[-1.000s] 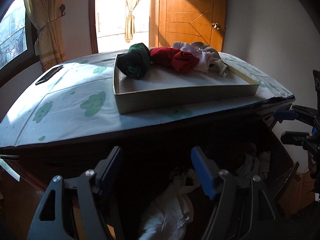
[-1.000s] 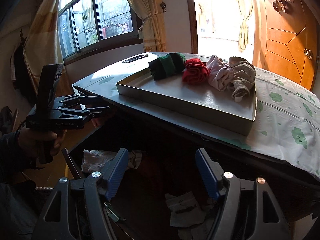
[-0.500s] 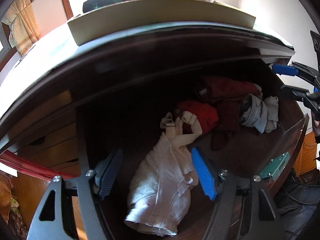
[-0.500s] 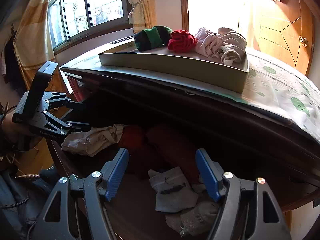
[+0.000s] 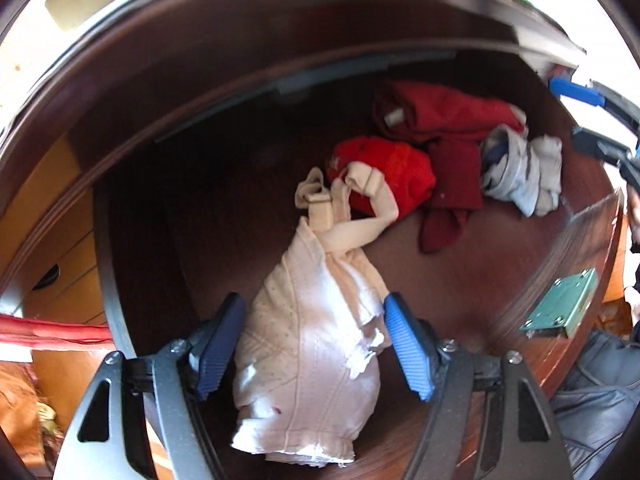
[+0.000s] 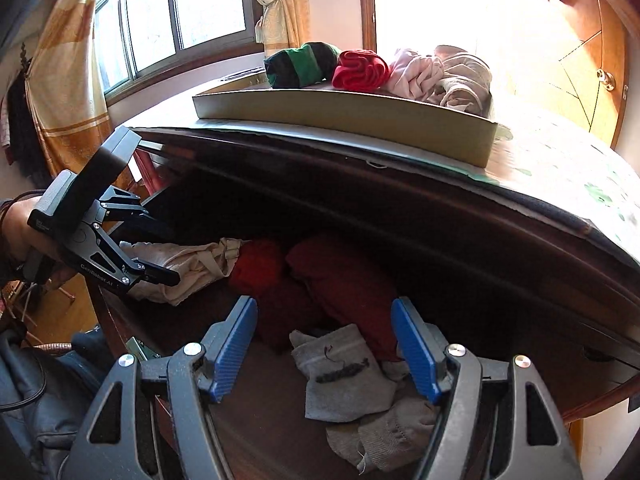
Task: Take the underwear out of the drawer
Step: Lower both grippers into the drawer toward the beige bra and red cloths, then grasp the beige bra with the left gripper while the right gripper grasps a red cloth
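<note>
The dark brown wooden drawer (image 5: 520, 264) is pulled open, and clothes lie inside it. A flat cream cardboard tray (image 6: 344, 114) sits on the surface above, on a white cloth with green shapes (image 6: 560, 168). Four rolled pieces are in it: a green and black one (image 6: 300, 65), a red one (image 6: 362, 70), a pink one (image 6: 412, 76) and a beige one (image 6: 464, 76). So it looks like part of the job is done, and more is left in the drawer.

The left gripper (image 5: 312, 344) points down into the drawer. Its jaws are wide, one on each side of a soft cream underwear piece with straps (image 5: 316, 320). They do not squeeze it, so it is not picked up yet. My guess is that this piece is next.

The right gripper (image 6: 324, 344) has wide jaws too and holds nothing. It hangs above some grey socks (image 6: 348, 380) at the right end of the drawer.

Between the cream piece and the socks lie a bright red cloth (image 5: 392, 168) and a dark red cloth (image 5: 444, 120). One cream strap lies over the bright red cloth, so that cloth could get dragged along. The edge of the surface sticks out over the back of the drawer, so things must come up at the front.
</note>
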### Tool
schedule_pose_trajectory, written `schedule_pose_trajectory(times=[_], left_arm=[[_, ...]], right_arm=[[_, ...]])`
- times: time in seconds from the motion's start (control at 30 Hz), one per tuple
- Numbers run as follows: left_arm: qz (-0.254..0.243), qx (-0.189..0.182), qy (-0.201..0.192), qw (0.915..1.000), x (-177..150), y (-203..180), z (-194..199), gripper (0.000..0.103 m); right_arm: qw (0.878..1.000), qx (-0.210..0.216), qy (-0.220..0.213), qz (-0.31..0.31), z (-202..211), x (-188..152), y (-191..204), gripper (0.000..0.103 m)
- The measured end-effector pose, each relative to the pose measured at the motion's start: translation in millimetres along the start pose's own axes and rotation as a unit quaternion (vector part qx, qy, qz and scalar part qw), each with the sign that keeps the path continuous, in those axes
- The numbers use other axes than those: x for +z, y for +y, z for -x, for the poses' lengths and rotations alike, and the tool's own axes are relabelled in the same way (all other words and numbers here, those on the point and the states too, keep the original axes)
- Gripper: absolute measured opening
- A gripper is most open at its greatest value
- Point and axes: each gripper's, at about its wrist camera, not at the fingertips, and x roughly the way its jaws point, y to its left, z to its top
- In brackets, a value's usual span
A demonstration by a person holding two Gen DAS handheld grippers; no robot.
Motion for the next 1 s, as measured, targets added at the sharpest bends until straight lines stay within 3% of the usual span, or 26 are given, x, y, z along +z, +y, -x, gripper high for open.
schedule_pose_trajectory(times=[0.23, 0.47, 0.73, 1.0], left_arm=[[-0.054, 0.022, 0.042, 0.9974, 8.9, -13.7, -13.0, 0.074], [-0.076, 0.004, 0.07, 0.9947, 24.7, -25.7, -32.2, 0.073], [-0.092, 0.002, 0.063, 0.9938, 26.7, -35.5, -39.3, 0.052], [-0.095, -0.017, 0.053, 0.994, 20.0, -37.4, -35.1, 0.048]], right_arm=[[0.998, -0.021, 0.022, 0.054, -5.8, 3.1, 6.4, 0.072], [0.997, -0.021, 0.034, 0.071, -16.1, 3.8, 6.5, 0.072], [0.985, -0.041, 0.09, 0.143, -43.4, 10.0, 15.6, 0.071], [0.97, -0.06, 0.135, 0.193, -76.2, 22.0, 26.6, 0.071]])
